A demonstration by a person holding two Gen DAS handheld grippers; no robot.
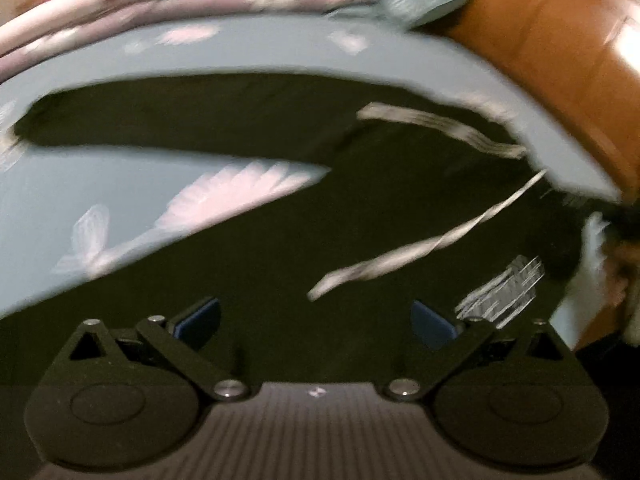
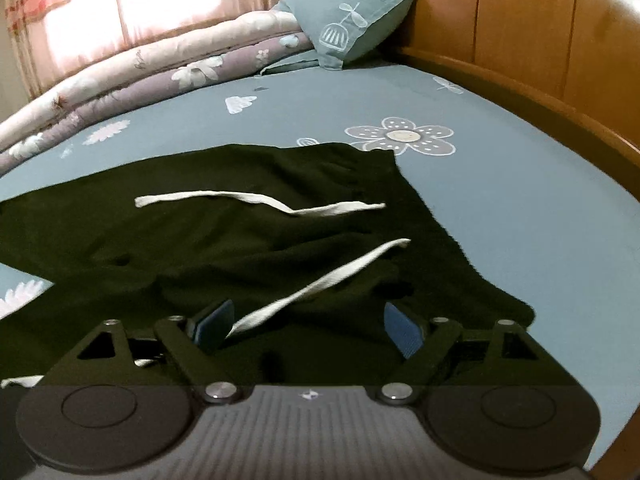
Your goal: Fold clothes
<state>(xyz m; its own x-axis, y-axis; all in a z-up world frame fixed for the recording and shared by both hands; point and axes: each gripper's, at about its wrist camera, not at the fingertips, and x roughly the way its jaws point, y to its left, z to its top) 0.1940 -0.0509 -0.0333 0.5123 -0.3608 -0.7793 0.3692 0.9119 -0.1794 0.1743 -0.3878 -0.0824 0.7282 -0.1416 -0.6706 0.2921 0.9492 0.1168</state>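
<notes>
A dark garment (image 2: 224,240) with two white drawstrings (image 2: 256,200) lies spread flat on the blue bed sheet (image 2: 500,184). My right gripper (image 2: 308,326) hovers low over its near edge, jaws wide apart, nothing pinched. One drawstring (image 2: 328,280) runs diagonally up from beside the left pad (image 2: 216,320). The left wrist view is blurred. It shows the same dark garment (image 1: 280,240), a drawstring (image 1: 420,248) and a white print (image 1: 500,296). My left gripper (image 1: 316,320) is open above the cloth with nothing between its blue pads (image 1: 200,316).
A rolled floral quilt (image 2: 160,64) lies along the far side of the bed under a curtained window (image 2: 120,0). A blue pillow (image 2: 356,20) leans at the wooden headboard (image 2: 540,40), which curves round the right side. Bare sheet lies right of the garment.
</notes>
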